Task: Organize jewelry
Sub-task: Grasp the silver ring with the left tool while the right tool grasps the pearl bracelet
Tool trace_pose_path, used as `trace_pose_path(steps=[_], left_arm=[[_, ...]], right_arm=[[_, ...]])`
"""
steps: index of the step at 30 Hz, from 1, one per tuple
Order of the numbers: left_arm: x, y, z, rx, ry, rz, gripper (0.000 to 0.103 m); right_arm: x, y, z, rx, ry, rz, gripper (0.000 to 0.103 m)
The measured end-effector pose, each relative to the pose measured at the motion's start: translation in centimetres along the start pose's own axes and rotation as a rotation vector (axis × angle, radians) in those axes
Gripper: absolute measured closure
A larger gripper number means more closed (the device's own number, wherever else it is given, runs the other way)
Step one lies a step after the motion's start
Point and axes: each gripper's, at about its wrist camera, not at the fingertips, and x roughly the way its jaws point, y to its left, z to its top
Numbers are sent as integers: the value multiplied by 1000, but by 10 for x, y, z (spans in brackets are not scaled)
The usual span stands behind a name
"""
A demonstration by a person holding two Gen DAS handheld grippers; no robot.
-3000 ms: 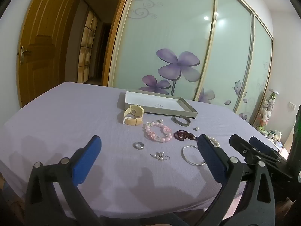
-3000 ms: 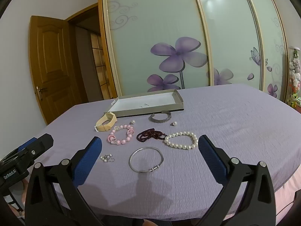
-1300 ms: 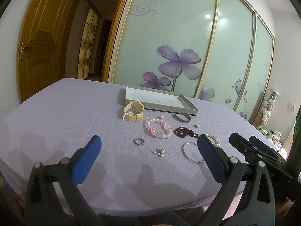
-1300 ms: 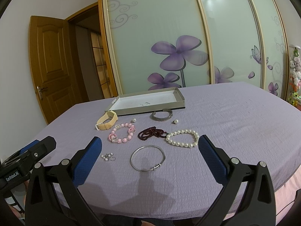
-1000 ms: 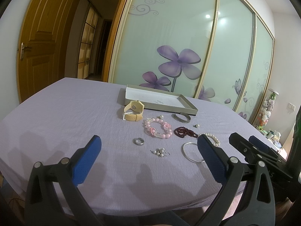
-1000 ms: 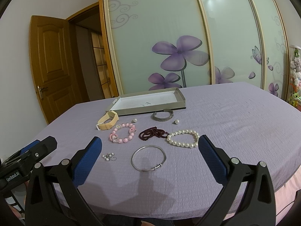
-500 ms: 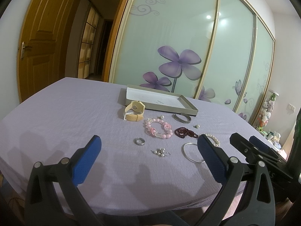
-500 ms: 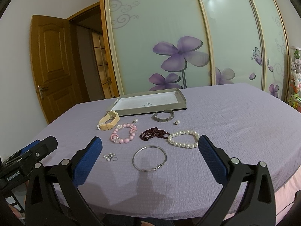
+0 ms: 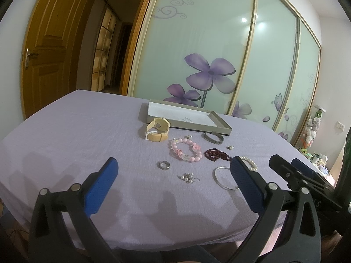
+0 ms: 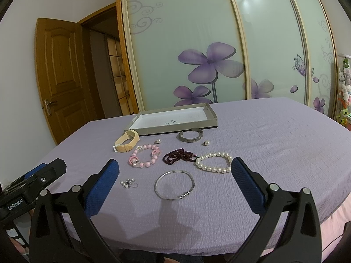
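Glossy pearl bracelet, shiny metal bangle, matt cloth

- Box: shallow, grey rim, white inside, open, at back of the jewelry.
- Watch: beige strap, on its side, just in front of box's left end.
- Cuff: dark metal, near box front.
- Pink bead bracelet, dark red beads touching pearl bracelet: in a row.
- Silver bangle: flat, nearest.
- Ring, earrings: small, at left.
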Motion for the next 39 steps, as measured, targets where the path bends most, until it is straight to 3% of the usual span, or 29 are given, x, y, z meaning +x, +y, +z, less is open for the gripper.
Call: trace_pose_path(steps=[7, 20, 31, 34, 39], left_arm=[[9, 2, -1, -8, 38, 12, 2], [51, 20, -13, -51, 211, 12, 2], [89, 32, -11, -43, 304, 64, 2], [96, 33, -8, -36, 313, 68, 2], [105, 35, -2, -35, 327, 69, 2]], right_arm=[[11, -10, -2, 19, 24, -19, 1], [59, -51, 1, 54, 166, -124, 1], [115, -72, 5, 20, 345, -151, 26], [124, -78, 7, 38, 369, -164, 37], [135, -87, 10, 50, 412, -203, 47]])
